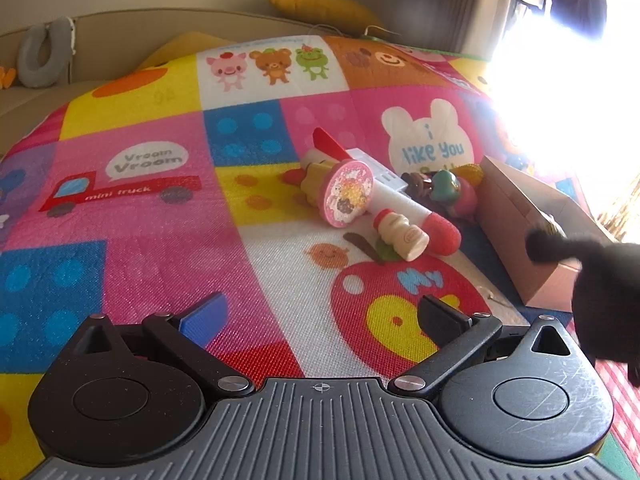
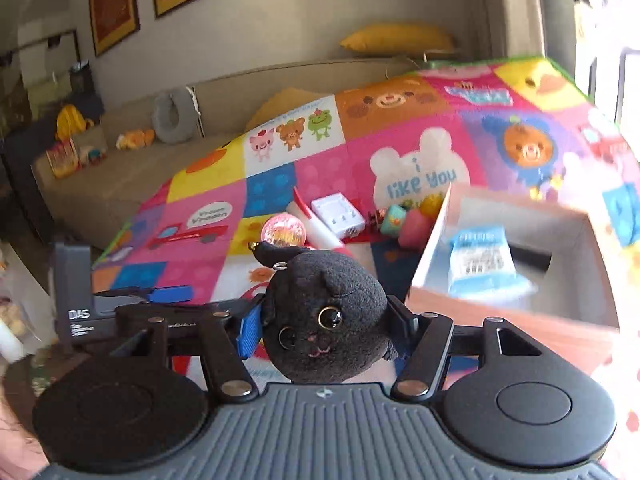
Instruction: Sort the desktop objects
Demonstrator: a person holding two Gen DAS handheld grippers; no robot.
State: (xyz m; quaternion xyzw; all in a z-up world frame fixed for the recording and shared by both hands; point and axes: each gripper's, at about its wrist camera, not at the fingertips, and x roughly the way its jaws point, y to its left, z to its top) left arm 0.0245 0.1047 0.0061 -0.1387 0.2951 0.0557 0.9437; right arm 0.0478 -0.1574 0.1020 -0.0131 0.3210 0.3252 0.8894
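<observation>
The small black plush cat with amber eyes (image 2: 328, 320) sits clenched between the fingers of our right gripper (image 2: 328, 322), squeezed at its sides so the soft body cannot slip as we carry it above the near edge of the patchwork cartoon play mat (image 2: 340, 160). We hold it lifted just short of the open cardboard box (image 2: 516, 320), which seems to be the place for sorted things, since a blue-and-white packet (image 2: 480, 264) already lies inside. Our left gripper (image 1: 320, 320) hangs released and empty over the mat's near part, fingers spread, probably kept free for the next pick.

Farther on, near the mat's middle, the unsorted pile waits: a small cream toy bottle with a red cap (image 1: 402, 236), a white-and-red marker pen (image 1: 416, 216), a round pink glitter stamp (image 1: 346, 194), a white square case (image 2: 338, 214) and some small colourful toys (image 2: 404, 218) against the box's wall. They lie touching, so picking one may shift its neighbours.
</observation>
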